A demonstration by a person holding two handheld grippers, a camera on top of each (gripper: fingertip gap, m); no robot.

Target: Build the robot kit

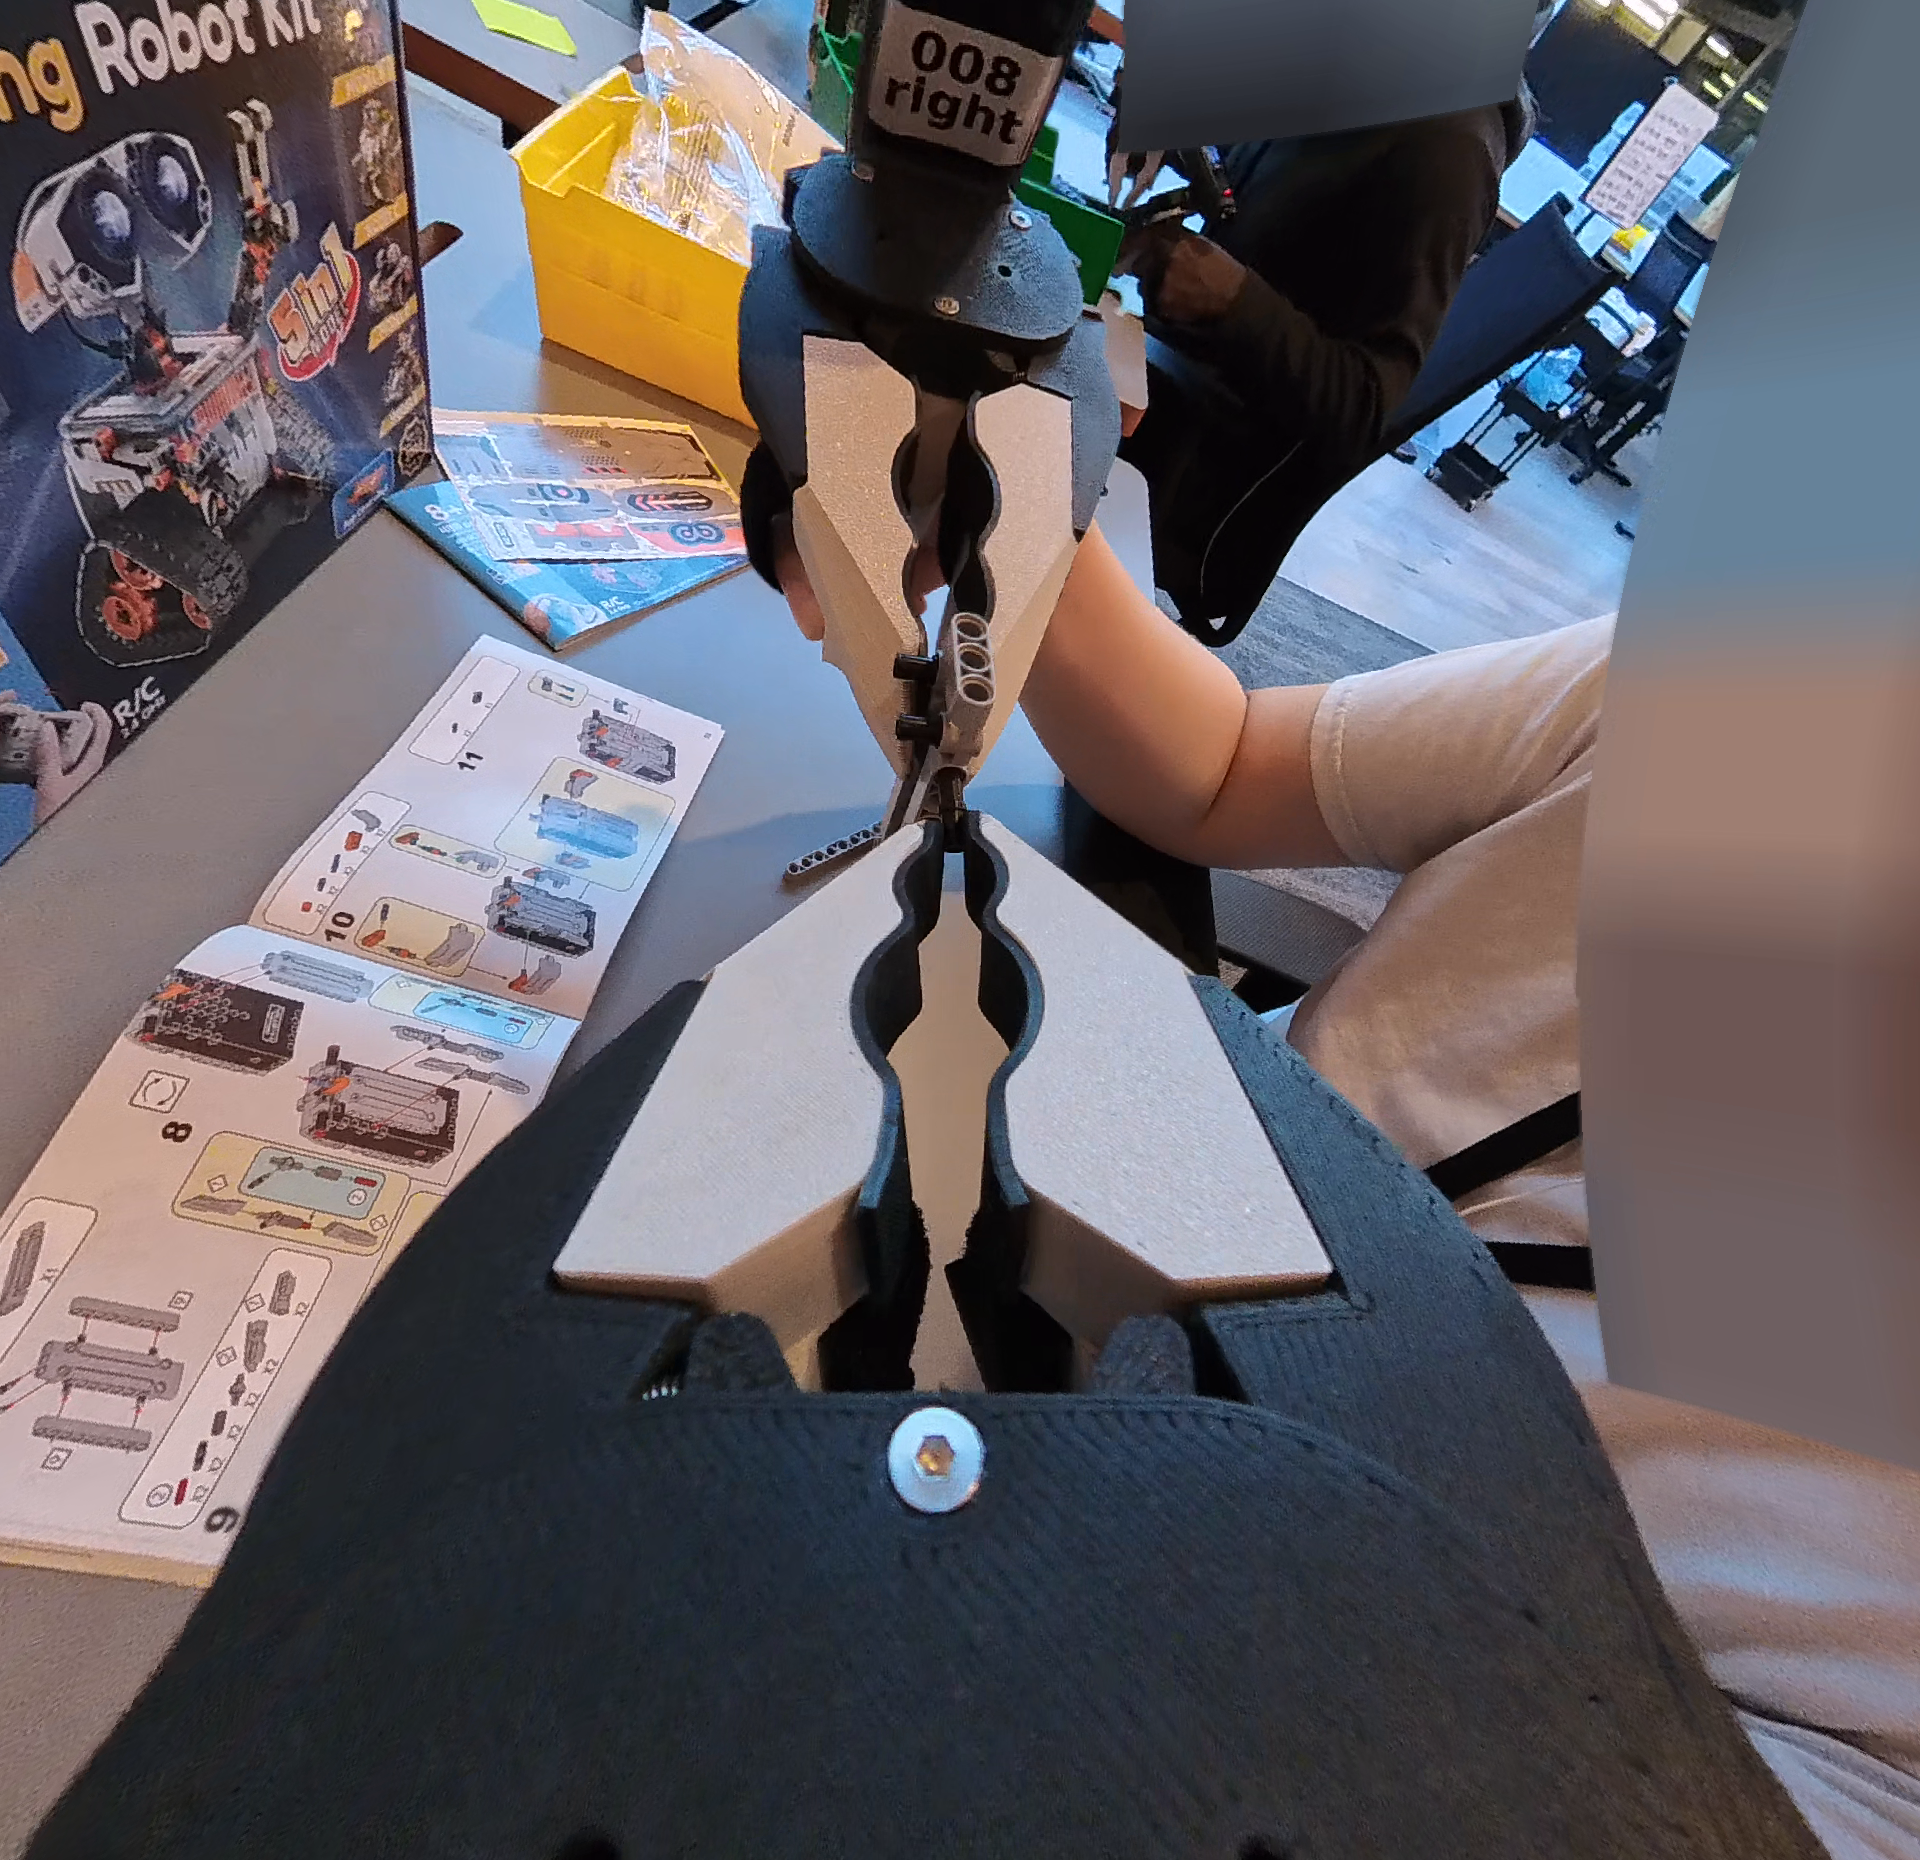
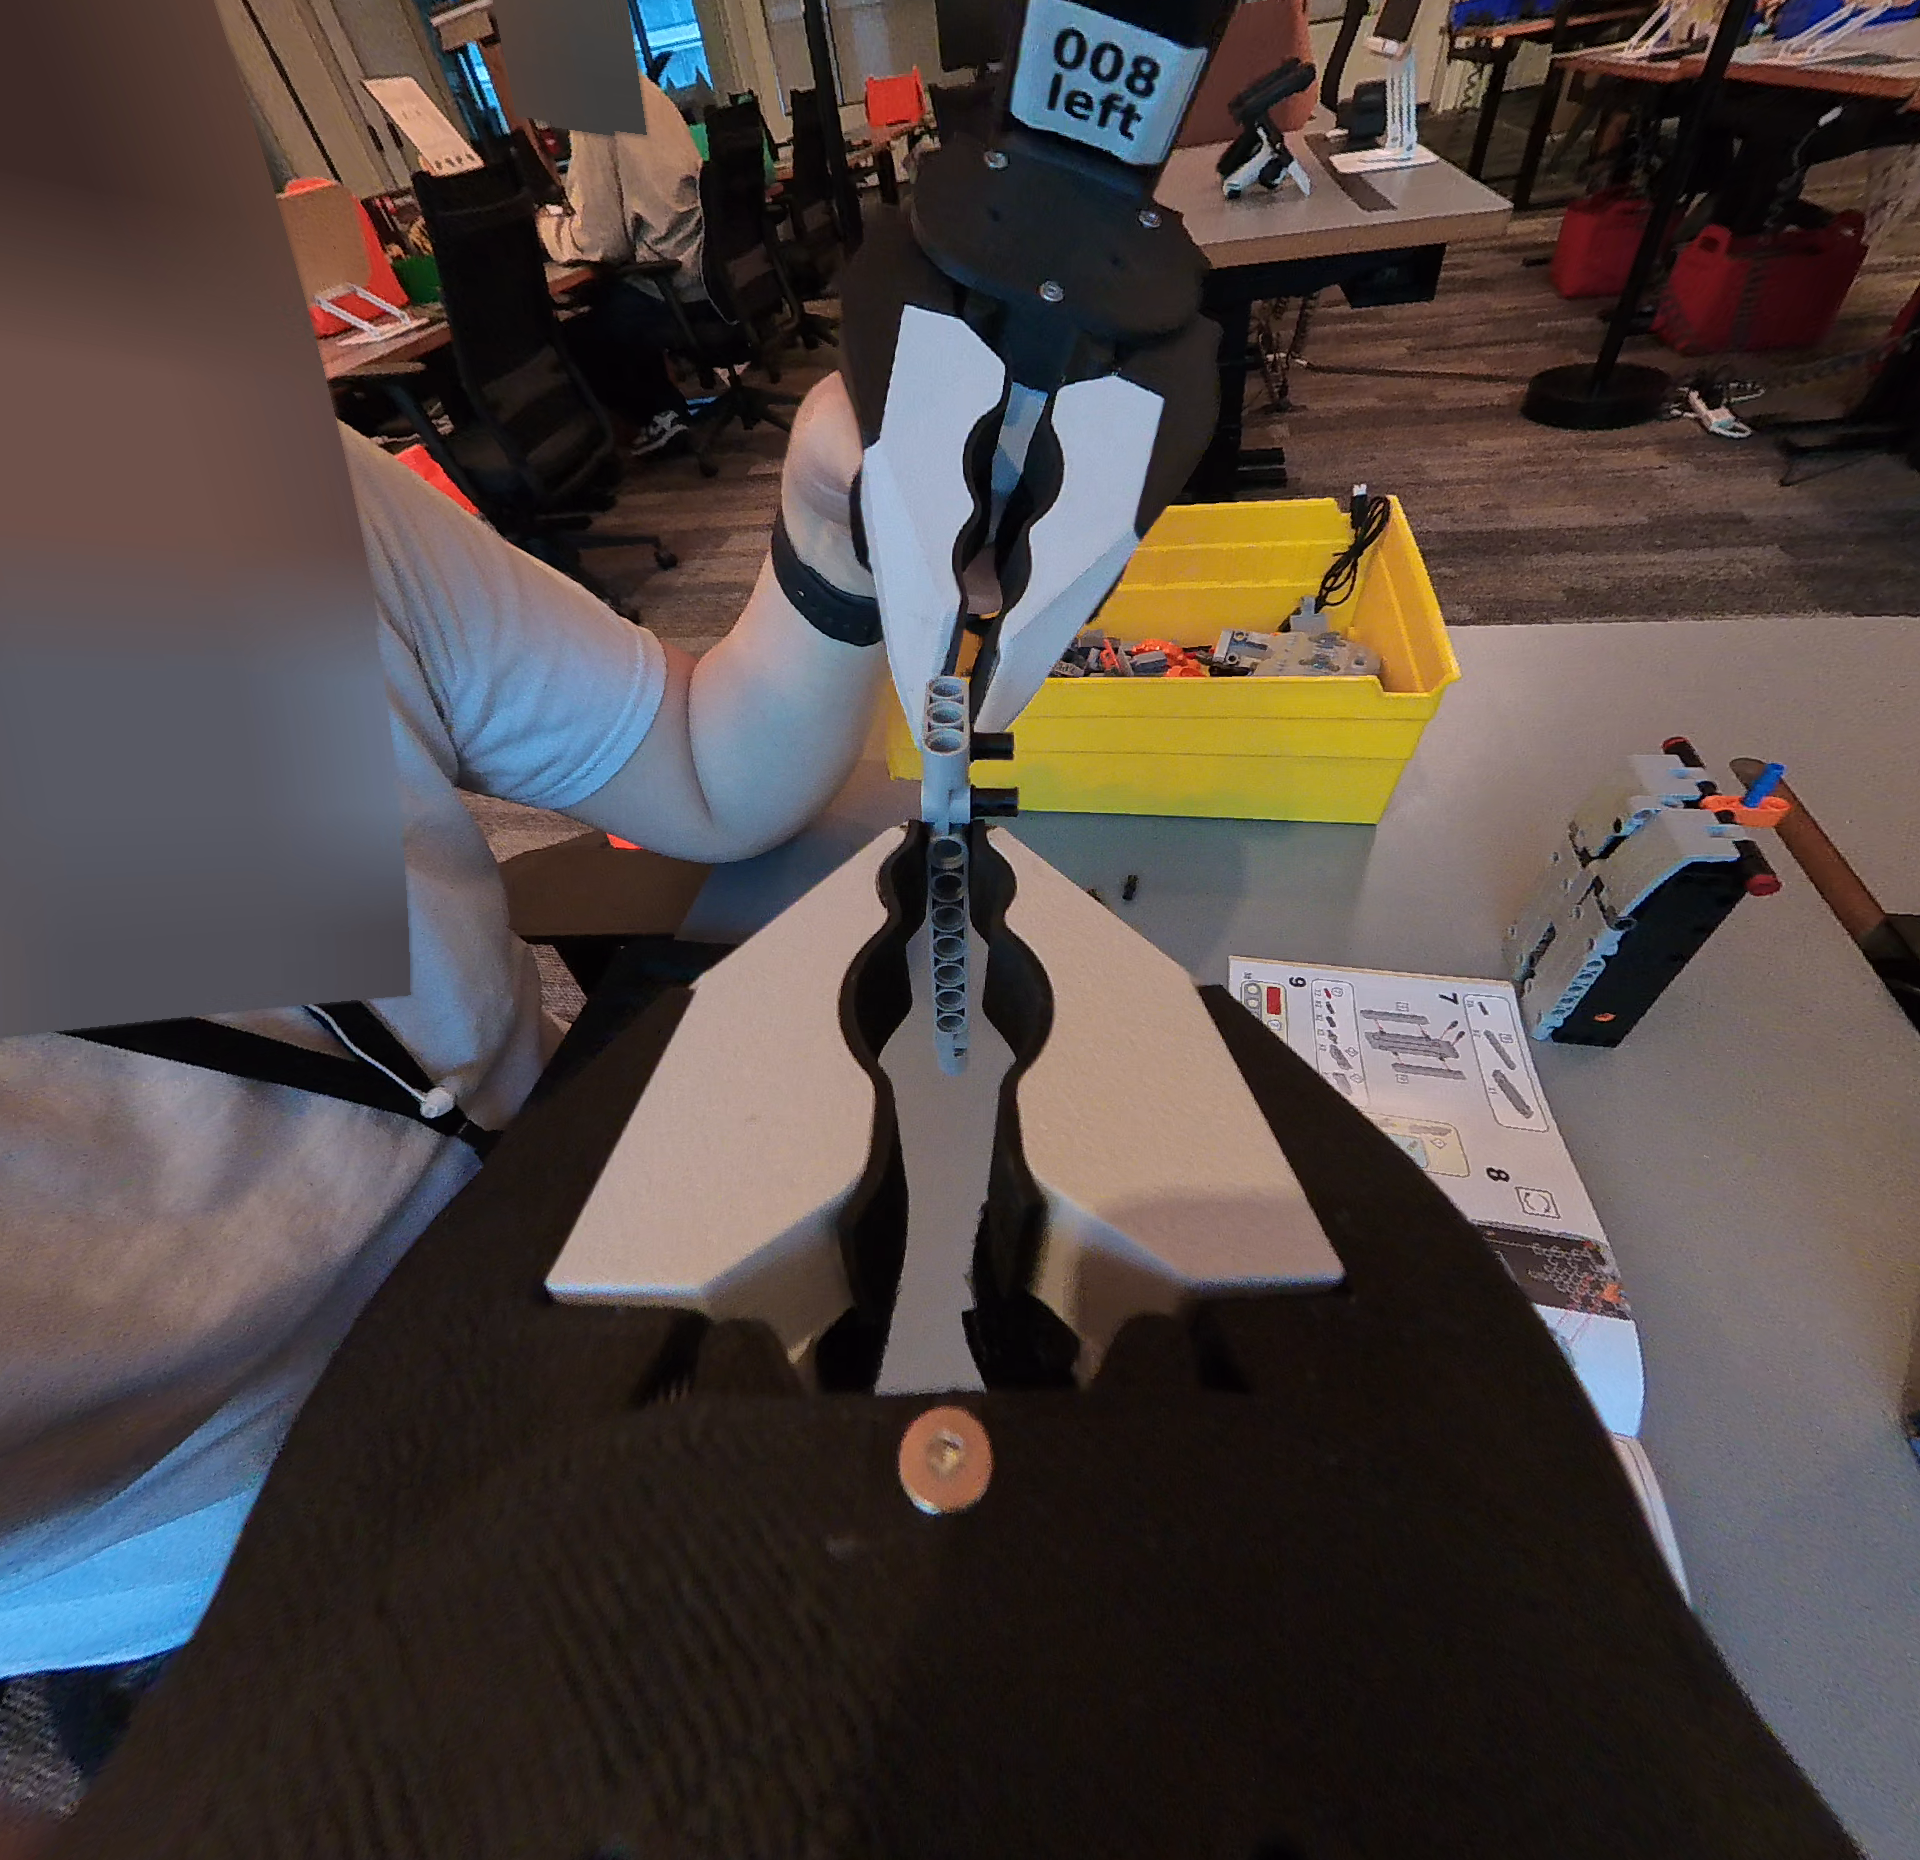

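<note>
My two grippers face each other, tip to tip, above the table's near edge, with a small building-brick assembly between them. My right gripper (image 2: 945,836) is shut on a long grey holed beam (image 2: 948,937) that lies between its fingers. A light grey short beam (image 2: 945,730) with two black pins joins that beam's far end. My left gripper (image 1: 951,825) is shut on this light grey piece (image 1: 968,667). Each gripper also shows in the other's view: the left in the right wrist view (image 2: 966,683) and the right in the left wrist view (image 1: 940,761).
An open instruction booklet (image 1: 364,979) lies on the grey table, also in the right wrist view (image 2: 1434,1083). A yellow parts bin (image 2: 1247,761), a kit box (image 1: 187,304), a sticker sheet (image 1: 582,501), a loose dark beam (image 1: 831,856) and a built grey-black block (image 2: 1642,896) stand around. It is some 25 centimeters from my right tips to the built grey-black block (image 2: 1642,896).
</note>
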